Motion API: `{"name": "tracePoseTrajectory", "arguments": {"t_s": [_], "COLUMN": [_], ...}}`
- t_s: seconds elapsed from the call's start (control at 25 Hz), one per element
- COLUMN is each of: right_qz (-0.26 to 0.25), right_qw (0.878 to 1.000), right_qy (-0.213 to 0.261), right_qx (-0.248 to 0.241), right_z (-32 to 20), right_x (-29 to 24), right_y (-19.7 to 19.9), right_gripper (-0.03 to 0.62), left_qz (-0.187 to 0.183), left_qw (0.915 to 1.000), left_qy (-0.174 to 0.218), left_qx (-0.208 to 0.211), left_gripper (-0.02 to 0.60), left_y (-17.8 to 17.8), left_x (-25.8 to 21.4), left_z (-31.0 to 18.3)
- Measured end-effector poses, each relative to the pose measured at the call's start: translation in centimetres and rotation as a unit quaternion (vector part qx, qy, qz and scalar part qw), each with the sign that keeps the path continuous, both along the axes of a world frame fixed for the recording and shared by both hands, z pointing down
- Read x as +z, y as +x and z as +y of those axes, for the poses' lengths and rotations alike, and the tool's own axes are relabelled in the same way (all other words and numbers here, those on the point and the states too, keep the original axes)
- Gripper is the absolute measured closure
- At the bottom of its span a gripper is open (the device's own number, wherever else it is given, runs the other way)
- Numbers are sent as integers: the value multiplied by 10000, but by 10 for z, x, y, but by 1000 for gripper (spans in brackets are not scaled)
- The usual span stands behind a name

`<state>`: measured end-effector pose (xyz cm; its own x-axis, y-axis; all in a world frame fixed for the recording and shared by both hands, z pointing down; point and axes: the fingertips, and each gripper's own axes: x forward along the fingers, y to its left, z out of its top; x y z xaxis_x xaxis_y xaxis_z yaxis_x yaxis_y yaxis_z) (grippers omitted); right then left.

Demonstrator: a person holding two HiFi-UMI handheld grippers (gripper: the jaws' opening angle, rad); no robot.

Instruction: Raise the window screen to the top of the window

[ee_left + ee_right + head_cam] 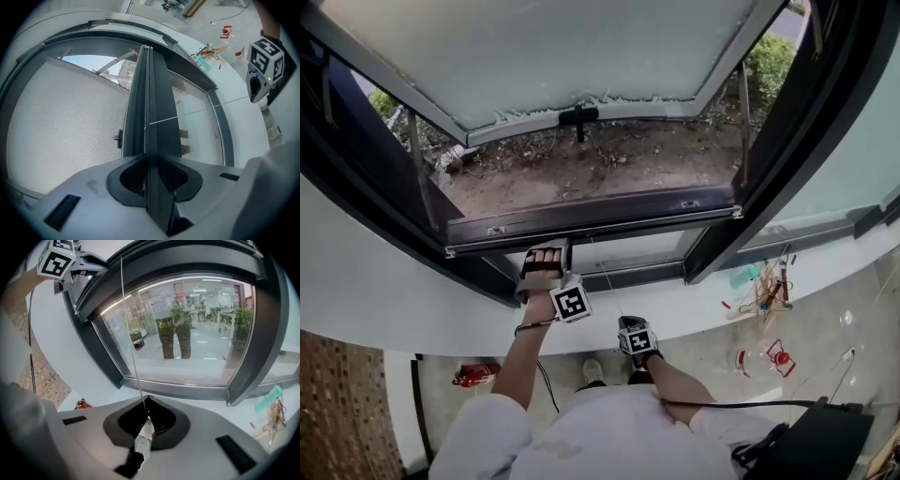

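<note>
Looking at the window (811,141) as a whole, you have the glass sash (553,56) swung outward. The window screen (61,122) is drawn right down over the opening, nowhere near the top. (First spotter)

Agreed, and that's why your hands are low. The screen's bottom bar (157,93) lies along the lower edge of the opening, just above the fixed pane (197,333), so you have the whole height yet to travel. (Second spotter)

Your left gripper (151,168) reaches up to that bar and has it between its jaws. They're narrowed onto it with a pad against either face, as I read it. Gripping the rigid bar rather than the mesh gives you something firm to push up on. (First spotter)

Your right gripper (147,420) sits lower, jaws fully together on the thin cord (131,343) that runs up to the bar. It pinches the cord just above its small white toggle (142,444). I judge you hold it taut so the bar rises level and doesn't snap away. (Second spotter)
</note>
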<state>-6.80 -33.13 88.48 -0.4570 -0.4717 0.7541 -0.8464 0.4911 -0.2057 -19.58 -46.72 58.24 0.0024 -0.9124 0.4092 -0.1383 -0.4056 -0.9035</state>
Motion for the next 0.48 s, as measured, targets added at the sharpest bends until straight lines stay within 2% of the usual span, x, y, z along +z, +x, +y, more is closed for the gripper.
{"name": "tracePoseTrajectory", "arguments": {"t_s": [0.12,0.2,0.28,0.36,0.48], "right_qz": [65,166,195,111,134], "right_qw": [9997,9996,9997,9997,9998], "right_qy": [-216,-208,-145,-195,71], "right_qx": [7,84,104,54,-126], "right_z": [1,-7,-12,-12,-19], "right_x": [1,-3,-6,-8,-17], "right_y": [6,17,24,22,15], "right_gripper": [594,594,594,594,594], "left_qz": [-17,209,685,1239,2185], "left_qw": [9999,9996,9975,9919,9744], "left_qy": [80,112,60,190,458], "left_qx": [-131,-178,-180,-201,-279], "left_gripper": [509,509,509,508,509], "left_y": [-3,-6,-6,-6,-6], "left_x": [-1,-6,-10,-21,-42], "left_z": [0,-3,-3,-2,2]}}
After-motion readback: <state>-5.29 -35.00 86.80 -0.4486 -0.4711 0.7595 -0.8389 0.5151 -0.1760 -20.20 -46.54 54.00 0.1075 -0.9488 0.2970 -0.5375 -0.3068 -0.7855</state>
